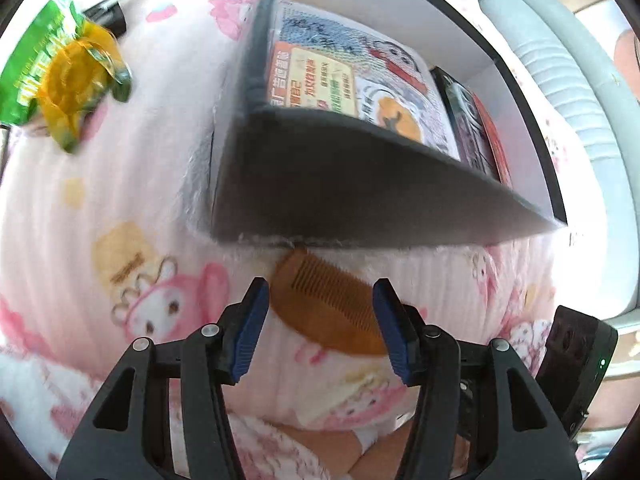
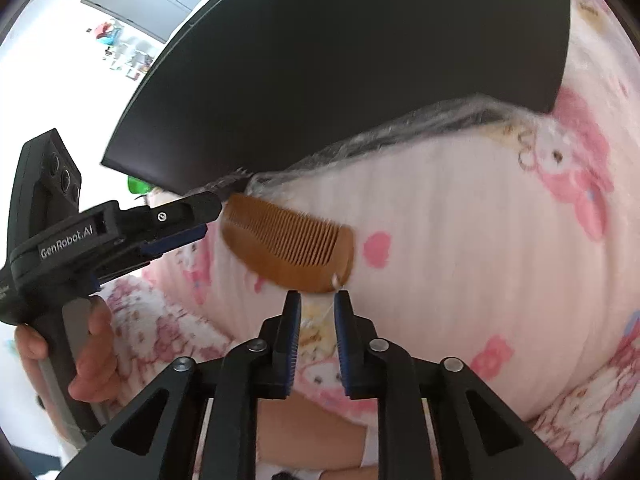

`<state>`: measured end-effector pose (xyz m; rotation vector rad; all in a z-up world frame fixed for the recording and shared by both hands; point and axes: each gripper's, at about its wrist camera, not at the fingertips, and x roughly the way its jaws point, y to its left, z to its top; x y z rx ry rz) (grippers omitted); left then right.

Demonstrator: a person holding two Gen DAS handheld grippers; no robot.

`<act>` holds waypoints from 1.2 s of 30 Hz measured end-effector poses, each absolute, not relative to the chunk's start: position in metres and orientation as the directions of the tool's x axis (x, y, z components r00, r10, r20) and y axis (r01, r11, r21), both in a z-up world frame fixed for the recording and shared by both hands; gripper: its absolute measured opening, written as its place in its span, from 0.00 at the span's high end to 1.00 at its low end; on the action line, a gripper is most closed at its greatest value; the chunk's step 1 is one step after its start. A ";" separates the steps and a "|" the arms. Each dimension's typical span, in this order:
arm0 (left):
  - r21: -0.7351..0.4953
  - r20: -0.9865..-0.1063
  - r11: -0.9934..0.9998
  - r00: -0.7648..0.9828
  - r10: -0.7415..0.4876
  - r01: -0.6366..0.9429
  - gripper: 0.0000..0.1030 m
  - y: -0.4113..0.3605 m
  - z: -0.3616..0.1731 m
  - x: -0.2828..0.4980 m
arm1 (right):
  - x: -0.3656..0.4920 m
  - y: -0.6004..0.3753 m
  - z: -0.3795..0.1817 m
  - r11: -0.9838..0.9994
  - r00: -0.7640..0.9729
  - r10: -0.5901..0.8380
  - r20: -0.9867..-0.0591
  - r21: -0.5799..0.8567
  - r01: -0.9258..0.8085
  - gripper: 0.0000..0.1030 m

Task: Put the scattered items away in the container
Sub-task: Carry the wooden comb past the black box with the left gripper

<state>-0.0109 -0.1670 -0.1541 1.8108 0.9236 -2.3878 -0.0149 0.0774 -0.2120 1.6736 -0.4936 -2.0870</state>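
Observation:
A brown wooden comb (image 1: 328,300) lies flat on the pink cartoon blanket (image 1: 152,184), just in front of the dark box (image 1: 360,184). My left gripper (image 1: 320,320) is open, with its blue pads on either side of the comb, just above it. In the right wrist view the comb (image 2: 288,244) lies just beyond my right gripper (image 2: 317,300), which is open with a narrow gap and empty. The left gripper (image 2: 200,216) shows there at the comb's left end. The box (image 2: 360,60) holds a printed packet (image 1: 352,80) and a dark red packet (image 1: 480,136).
A green snack bag (image 1: 36,64) with a yellow item (image 1: 76,80) on it lies at the far left on the blanket. A black object (image 1: 108,16) lies behind it. A white ribbed surface (image 1: 568,92) runs along the right.

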 end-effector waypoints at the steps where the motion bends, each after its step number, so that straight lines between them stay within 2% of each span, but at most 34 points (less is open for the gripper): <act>1: -0.441 -0.886 -0.820 -0.321 0.335 0.364 0.46 -0.169 -0.160 -0.013 | -0.020 0.076 -0.215 -0.846 -0.190 -0.532 -0.825 0.524 0.096 0.84; 5: -0.430 -0.892 -0.838 -0.303 0.336 0.337 0.46 -0.166 -0.162 -0.016 | -0.030 0.059 -0.216 -0.861 -0.208 -0.508 -0.836 0.503 0.081 0.84; 9: -0.526 -0.840 -0.812 -0.307 0.448 0.254 0.51 -0.160 -0.155 -0.006 | -0.027 0.092 -0.199 -0.903 -0.326 -0.418 -0.848 0.427 0.049 0.84; 12: -0.524 -0.839 -0.799 -0.335 0.428 0.293 0.51 -0.168 -0.150 0.004 | -0.024 0.109 -0.189 -0.879 -0.345 -0.455 -0.821 0.475 0.028 0.84; 14: -0.512 -0.842 -0.795 -0.374 0.389 0.325 0.51 -0.177 -0.144 0.005 | -0.022 0.113 -0.190 -0.865 -0.323 -0.481 -0.815 0.501 0.023 0.84; 18: -0.523 -0.840 -0.773 -0.370 0.397 0.360 0.50 -0.188 -0.149 0.002 | -0.018 0.111 -0.202 -0.829 -0.254 -0.546 -0.798 0.559 0.025 0.84; 25: -0.594 -0.793 -0.766 -0.334 0.509 0.245 0.51 -0.180 -0.143 0.007 | -0.021 0.106 -0.199 -0.873 -0.332 -0.458 -0.825 0.487 -0.006 0.84; 29: -0.471 -0.868 -0.823 -0.329 0.371 0.316 0.51 -0.187 -0.145 0.011 | -0.027 0.104 -0.203 -0.883 -0.316 -0.442 -0.839 0.469 -0.010 0.83; 33: -0.455 -0.879 -0.840 -0.300 0.371 0.295 0.51 -0.185 -0.147 0.011 | -0.031 0.096 -0.220 -0.874 -0.272 -0.464 -0.843 0.485 -0.015 0.81; 36: -0.500 -0.856 -0.831 -0.284 0.431 0.244 0.49 -0.182 -0.143 0.015 | -0.028 0.093 -0.219 -0.866 -0.273 -0.482 -0.832 0.499 0.008 0.79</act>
